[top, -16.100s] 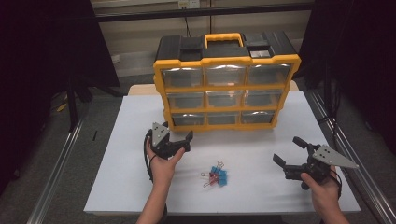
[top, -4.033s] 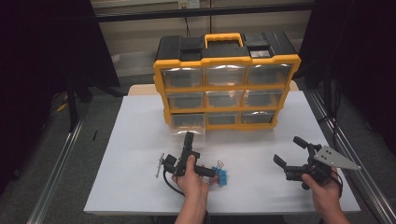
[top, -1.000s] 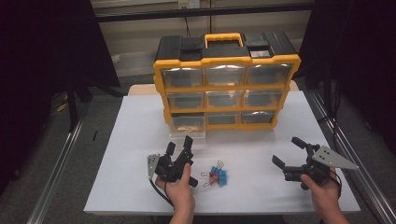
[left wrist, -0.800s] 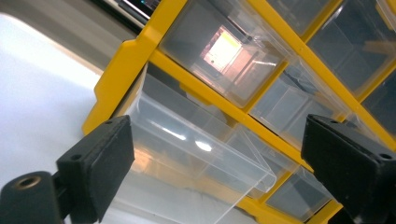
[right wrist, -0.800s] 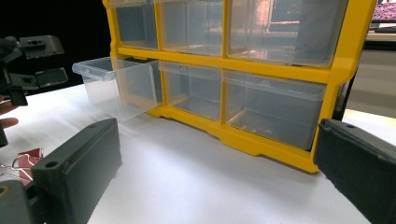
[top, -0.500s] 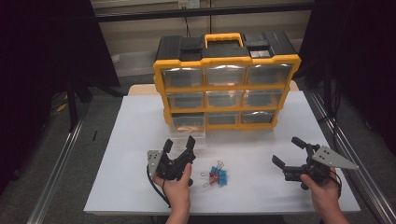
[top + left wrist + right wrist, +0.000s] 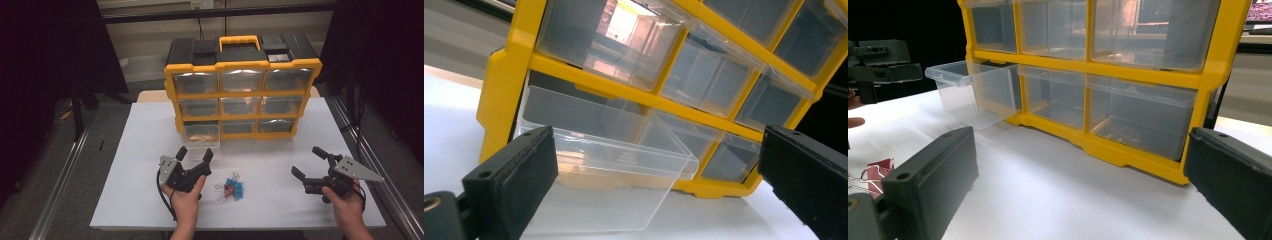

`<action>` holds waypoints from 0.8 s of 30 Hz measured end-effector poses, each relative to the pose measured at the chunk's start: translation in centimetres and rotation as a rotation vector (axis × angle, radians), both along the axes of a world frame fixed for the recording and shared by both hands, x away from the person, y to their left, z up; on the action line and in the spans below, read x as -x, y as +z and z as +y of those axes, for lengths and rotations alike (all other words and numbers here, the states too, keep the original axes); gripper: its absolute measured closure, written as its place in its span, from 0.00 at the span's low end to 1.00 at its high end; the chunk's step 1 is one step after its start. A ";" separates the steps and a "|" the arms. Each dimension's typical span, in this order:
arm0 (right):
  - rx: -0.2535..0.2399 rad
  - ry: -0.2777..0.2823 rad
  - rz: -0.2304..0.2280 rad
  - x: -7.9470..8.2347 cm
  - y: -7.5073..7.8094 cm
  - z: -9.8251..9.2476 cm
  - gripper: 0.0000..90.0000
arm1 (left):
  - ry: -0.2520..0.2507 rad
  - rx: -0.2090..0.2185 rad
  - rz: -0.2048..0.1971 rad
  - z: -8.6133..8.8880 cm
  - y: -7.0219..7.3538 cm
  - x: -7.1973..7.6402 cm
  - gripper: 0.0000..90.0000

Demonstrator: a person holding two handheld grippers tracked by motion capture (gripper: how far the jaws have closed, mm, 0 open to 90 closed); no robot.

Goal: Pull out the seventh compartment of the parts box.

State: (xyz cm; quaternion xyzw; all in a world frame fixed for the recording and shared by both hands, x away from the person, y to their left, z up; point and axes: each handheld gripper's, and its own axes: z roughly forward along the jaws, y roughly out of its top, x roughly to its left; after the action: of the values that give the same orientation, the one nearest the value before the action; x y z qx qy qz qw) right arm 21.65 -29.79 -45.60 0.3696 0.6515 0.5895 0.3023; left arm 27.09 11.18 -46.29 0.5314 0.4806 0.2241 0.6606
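**Grippers held apart over the bench, one drawer pulled out**

Both the left gripper (image 7: 194, 157) and right gripper (image 7: 310, 162) are held with fingers spread, empty. Binder clips (image 7: 231, 187) are seen between them on the bench (image 7: 145, 150). Beyond, the yellow organiser (image 7: 242, 85) is shown with its bottom-left drawer (image 7: 599, 160) pulled out.

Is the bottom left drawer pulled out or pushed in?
Pulled out: the drawer sticks forward of the yellow cabinet.

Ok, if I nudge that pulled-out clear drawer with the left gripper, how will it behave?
The clear drawer looks thin plastic and empty, so probably light and somewhat flexible. Already partly out of the yellow organizer, it likely slides easily; its glossy walls may be slippery.
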 end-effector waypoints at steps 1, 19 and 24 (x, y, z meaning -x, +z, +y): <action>-0.001 0.001 -0.001 0.0 0.0 0.0 0.00 | -0.018 0.001 0.006 0.1 0.0 0.0 0.03; -0.003 0.010 0.001 0.0 0.0 0.0 0.00 | -0.108 -0.066 0.015 0.5 0.7 -0.1 0.03; 0.000 0.011 0.001 0.0 0.0 0.0 0.00 | -0.163 -0.094 0.021 0.8 0.8 0.0 0.04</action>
State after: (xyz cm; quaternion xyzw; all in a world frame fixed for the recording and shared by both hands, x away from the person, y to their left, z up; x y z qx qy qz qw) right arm 21.69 -29.77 -45.57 0.3663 0.6538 0.5910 0.2985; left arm 27.11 11.99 -45.52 0.6012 0.4318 0.1863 0.6461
